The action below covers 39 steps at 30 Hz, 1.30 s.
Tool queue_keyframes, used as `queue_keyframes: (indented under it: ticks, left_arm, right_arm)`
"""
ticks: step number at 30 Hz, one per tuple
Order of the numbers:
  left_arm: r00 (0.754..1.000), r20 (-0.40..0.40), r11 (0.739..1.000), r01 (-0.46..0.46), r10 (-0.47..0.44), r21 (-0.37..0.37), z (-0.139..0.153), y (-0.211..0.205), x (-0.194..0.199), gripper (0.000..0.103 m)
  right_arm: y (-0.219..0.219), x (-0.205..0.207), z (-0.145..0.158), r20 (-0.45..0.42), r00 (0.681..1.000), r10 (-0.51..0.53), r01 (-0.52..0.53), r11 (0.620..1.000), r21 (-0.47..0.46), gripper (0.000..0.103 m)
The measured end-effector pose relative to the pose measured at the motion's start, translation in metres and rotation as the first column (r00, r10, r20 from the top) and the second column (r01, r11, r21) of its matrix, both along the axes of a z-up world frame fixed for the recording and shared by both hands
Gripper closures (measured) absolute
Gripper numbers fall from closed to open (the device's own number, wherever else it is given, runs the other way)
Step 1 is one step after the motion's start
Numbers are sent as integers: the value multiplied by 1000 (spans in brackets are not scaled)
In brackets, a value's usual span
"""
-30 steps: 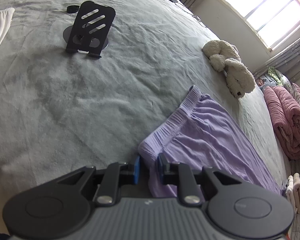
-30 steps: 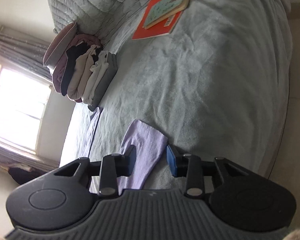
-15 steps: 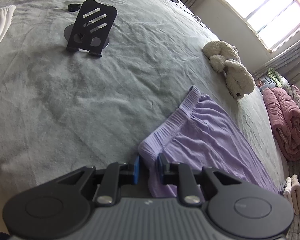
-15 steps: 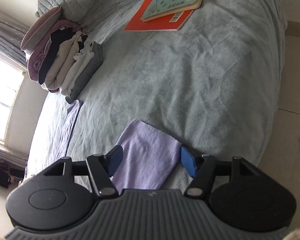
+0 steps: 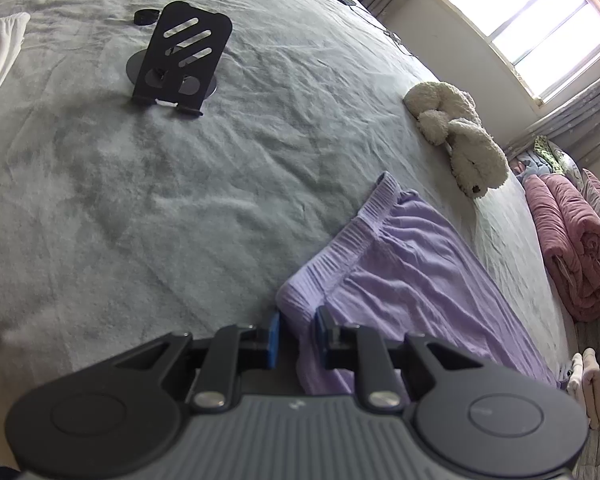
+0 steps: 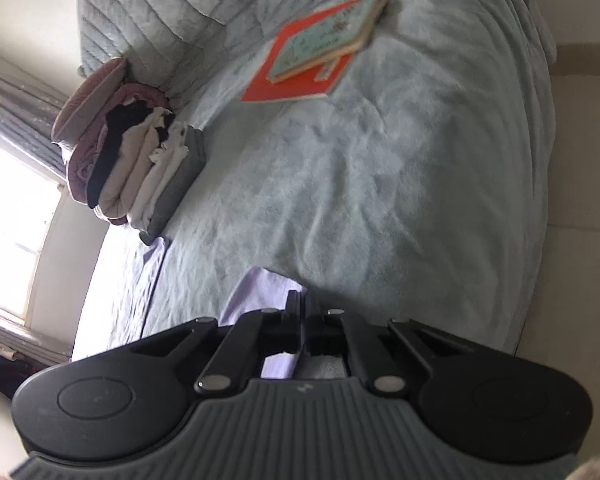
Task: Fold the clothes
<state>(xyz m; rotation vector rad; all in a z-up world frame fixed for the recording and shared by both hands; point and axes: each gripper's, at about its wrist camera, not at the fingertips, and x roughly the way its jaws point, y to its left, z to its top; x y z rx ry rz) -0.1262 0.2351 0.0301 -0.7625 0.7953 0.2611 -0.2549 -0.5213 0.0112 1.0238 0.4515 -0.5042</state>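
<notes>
Now my left tongs (image 5: 296,338) pinch the near corner of the lilac pants (image 5: 412,280), low in the left view, the waistband running up toward mid-frame on the bed (image 5: 180,208). My right tongs (image 6: 303,320) are clamped nearly together on the leg hem (image 6: 260,288), low centre of the blurred right view. To fold well, I judge both grips should lift evenly, keeping the cloth taut, and the edges should meet squarely, clear of the stack (image 6: 140,168) at left.
</notes>
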Motion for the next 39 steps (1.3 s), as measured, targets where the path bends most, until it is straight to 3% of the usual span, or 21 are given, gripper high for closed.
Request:
queue_keyframes:
  ticks: [5, 8, 18, 34, 39]
  left_arm:
    - [1000, 12, 1000, 3, -3, -3, 2, -1, 0, 85]
    - [1000, 29, 1000, -3, 4, -2, 4, 1, -2, 85]
    - [993, 114, 999, -15, 19, -32, 14, 3, -7, 89]
    - [975, 208, 994, -58, 77, -92, 25, 22, -23, 95]
    - [984, 167, 993, -48, 65, -104, 19, 22, -19, 96]
  right_arm:
    - [9, 3, 12, 26, 999, 43, -42, 998, -52, 102]
    - [5, 2, 12, 56, 998, 13, -11, 999, -31, 102]
    - [10, 21, 56, 179, 984, 18, 4, 992, -123, 102]
    - [11, 9, 88, 281, 959, -23, 72, 983, -166, 102]
    - [14, 20, 87, 257, 966, -12, 64, 979, -195, 102]
